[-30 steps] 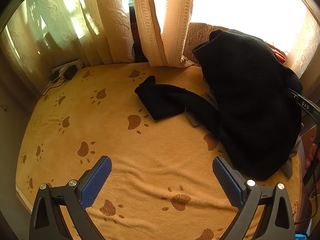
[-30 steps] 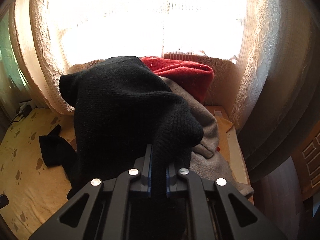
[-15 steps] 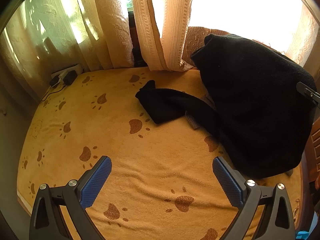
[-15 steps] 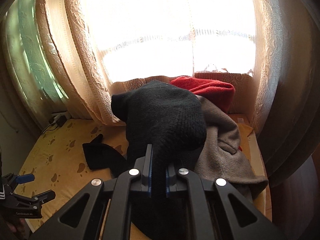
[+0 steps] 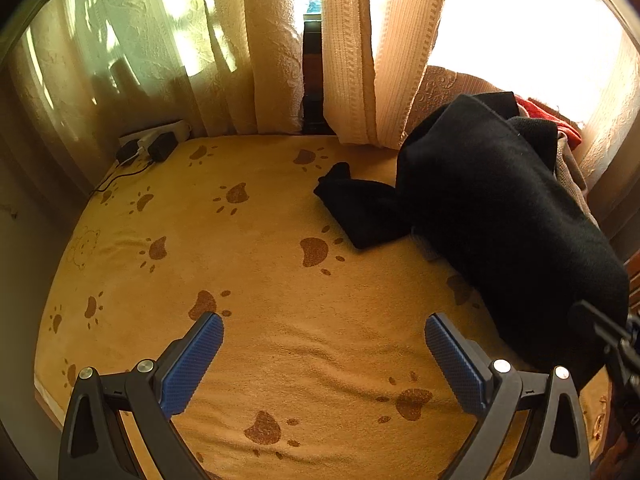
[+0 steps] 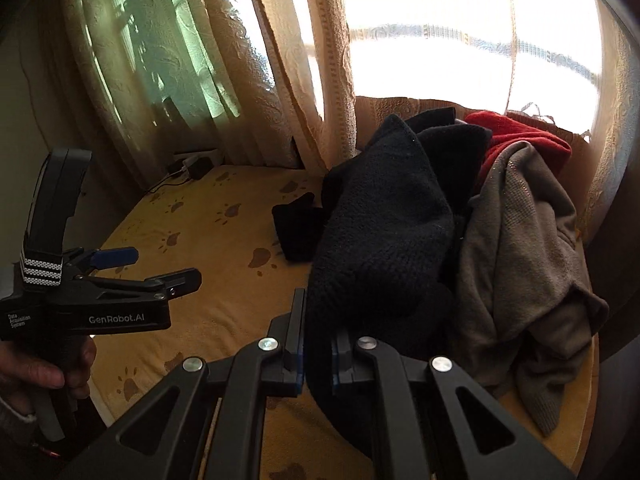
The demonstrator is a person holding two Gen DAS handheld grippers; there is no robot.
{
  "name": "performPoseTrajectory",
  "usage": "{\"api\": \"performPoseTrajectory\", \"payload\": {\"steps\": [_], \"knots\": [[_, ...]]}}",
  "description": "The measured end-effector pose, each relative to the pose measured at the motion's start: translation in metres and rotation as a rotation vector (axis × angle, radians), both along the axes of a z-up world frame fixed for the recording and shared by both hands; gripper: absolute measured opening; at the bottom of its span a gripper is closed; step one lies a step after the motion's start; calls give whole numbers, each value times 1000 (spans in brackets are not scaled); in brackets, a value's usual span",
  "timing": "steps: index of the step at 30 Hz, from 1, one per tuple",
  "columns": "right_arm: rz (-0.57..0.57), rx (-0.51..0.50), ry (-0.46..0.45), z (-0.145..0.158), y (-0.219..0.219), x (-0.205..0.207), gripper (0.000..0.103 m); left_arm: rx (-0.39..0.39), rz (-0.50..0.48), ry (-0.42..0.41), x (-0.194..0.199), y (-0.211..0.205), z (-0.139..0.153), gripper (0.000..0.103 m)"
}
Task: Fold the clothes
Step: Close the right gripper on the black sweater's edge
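Clamping a fold of the black sweater [image 6: 384, 240], the right gripper [image 6: 318, 354] has its jaws closed tight on the knit, the garment draped from the pile toward the camera. Beside it, the left gripper [image 5: 324, 354] hovers with jaws wide apart and nothing between them, over bare paw-print blanket [image 5: 240, 264]. Farther back, one black sleeve [image 5: 360, 212] trails flat on the blanket. Behind lie a grey garment [image 6: 520, 248] and a red one [image 6: 520, 136], heaped. Judging by this, nothing is folded yet; the sweater is only being pulled out.
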State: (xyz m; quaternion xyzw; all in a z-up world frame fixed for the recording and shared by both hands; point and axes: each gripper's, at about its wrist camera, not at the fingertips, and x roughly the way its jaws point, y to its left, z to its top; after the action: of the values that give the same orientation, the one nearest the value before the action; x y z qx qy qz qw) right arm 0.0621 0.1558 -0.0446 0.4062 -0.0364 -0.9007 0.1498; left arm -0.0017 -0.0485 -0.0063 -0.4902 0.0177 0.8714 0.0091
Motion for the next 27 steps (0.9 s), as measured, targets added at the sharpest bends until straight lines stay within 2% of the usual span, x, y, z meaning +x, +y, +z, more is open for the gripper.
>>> {"api": "performPoseTrajectory", "payload": {"steps": [5,7,10,12,14,15,18,22,24,27], "knots": [[106,56,-146,-49,-44,23,11,-12,25,-5,-4,-24,-6,103],[141,82,-209,-72,-59,30,16,-13,34,-16,-7,-33,-11,103],[149,46,-297,-96,-58,37,33,-13,49,-37,-12,-45,-20,103],[126,42,-325,-105,-54,42,53,-10,56,-54,-15,-52,-27,103],[79,29,-318,-103,-45,48,68,-7,57,-68,-17,-59,-34,103],[50,23,-311,-101,-41,50,71,-6,56,-74,-18,-62,-37,103],[-43,2,-293,-91,-22,47,71,5,44,-94,-20,-67,-47,103],[-152,-80,-261,-75,5,30,71,36,-1,-107,-21,-69,-55,103],[-179,-91,-232,-68,11,19,71,55,-24,-116,-23,-70,-59,103],[-149,-29,-254,-80,-4,-8,71,80,-52,-135,-24,-73,-66,103]]}}
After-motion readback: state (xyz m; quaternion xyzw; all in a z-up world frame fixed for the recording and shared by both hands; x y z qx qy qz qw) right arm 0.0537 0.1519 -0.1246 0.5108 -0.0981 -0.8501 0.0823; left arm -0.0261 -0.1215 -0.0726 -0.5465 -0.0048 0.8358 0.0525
